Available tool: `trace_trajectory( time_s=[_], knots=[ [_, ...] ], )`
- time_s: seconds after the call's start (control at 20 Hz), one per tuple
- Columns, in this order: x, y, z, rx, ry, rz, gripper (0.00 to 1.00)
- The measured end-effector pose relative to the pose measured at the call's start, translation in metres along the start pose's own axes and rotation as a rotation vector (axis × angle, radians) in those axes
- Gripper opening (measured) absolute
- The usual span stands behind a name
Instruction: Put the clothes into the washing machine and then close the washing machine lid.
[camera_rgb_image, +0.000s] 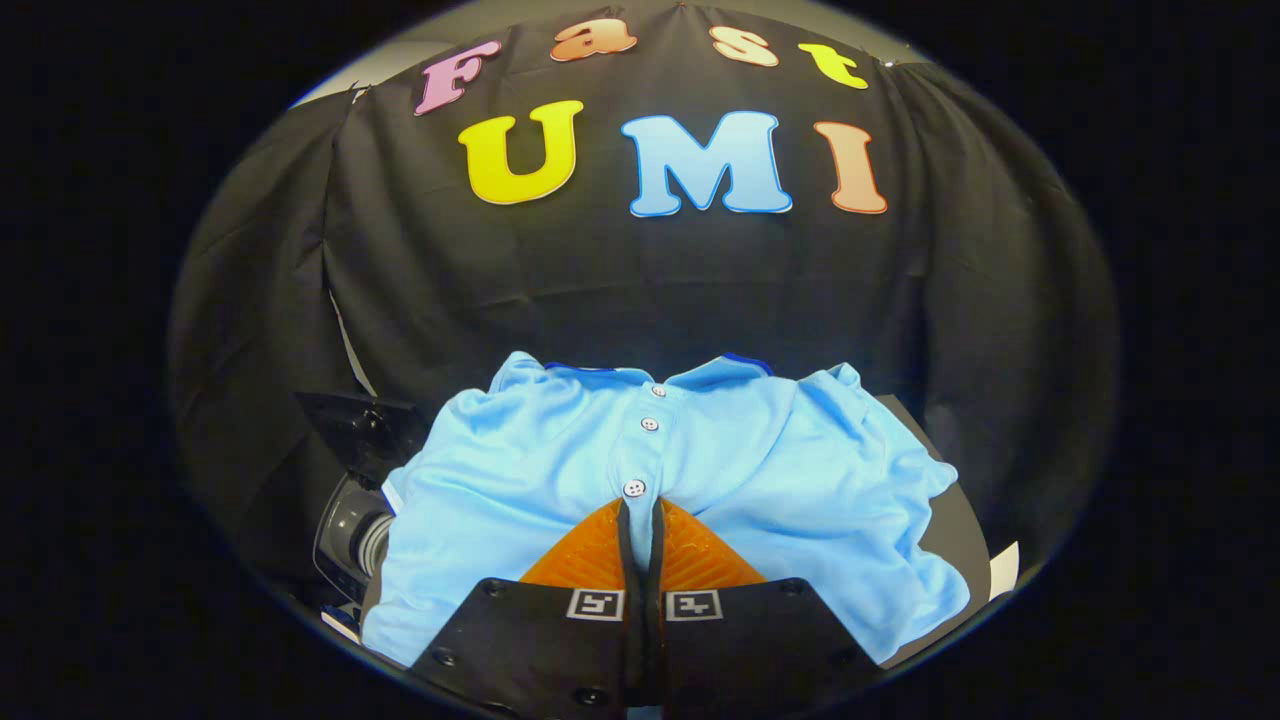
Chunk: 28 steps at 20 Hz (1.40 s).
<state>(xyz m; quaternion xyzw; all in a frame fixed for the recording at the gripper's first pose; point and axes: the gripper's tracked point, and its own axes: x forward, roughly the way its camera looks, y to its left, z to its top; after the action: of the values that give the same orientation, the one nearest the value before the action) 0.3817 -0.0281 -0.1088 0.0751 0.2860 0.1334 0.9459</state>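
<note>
We have the gripper low in the middle of the frame, its orange fingers drawn almost together with only a thin dark slit between them, their tips at the button placket of the light blue polo shirt. A thin fold of cloth seems to be nipped there, just under the lowest button, though we cannot tell how much fabric is truly caught. The shirt spreads across the lower centre of the frame, collar toward the black cloth wall, sleeves out to either side. At the lower left, half hidden under the shirt's edge, sits a dark grey rounded body with a raised dark lid; we take this for the washing machine.

To do this step well, we judge the pinch should be firm before lifting, since a thin fold can slip. We should lift high enough that the trailing sleeves clear the machine's rim, then carry toward the lower left.
</note>
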Motion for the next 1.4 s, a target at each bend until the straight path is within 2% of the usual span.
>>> trace_trajectory(
  time_s=[0.45, 0.8, 1.1, 1.4],
  knots=[
    [-0.05, 0.03, 0.078, 0.09, -0.163, 0.087, 0.01],
    [-0.096, 0.086, 0.138, 0.022, -0.29, 0.167, 0.01],
    [-0.121, 0.137, 0.159, -0.016, -0.333, 0.233, 0.01],
    [-0.132, 0.196, 0.158, -0.073, -0.337, 0.302, 0.01]
  ],
)
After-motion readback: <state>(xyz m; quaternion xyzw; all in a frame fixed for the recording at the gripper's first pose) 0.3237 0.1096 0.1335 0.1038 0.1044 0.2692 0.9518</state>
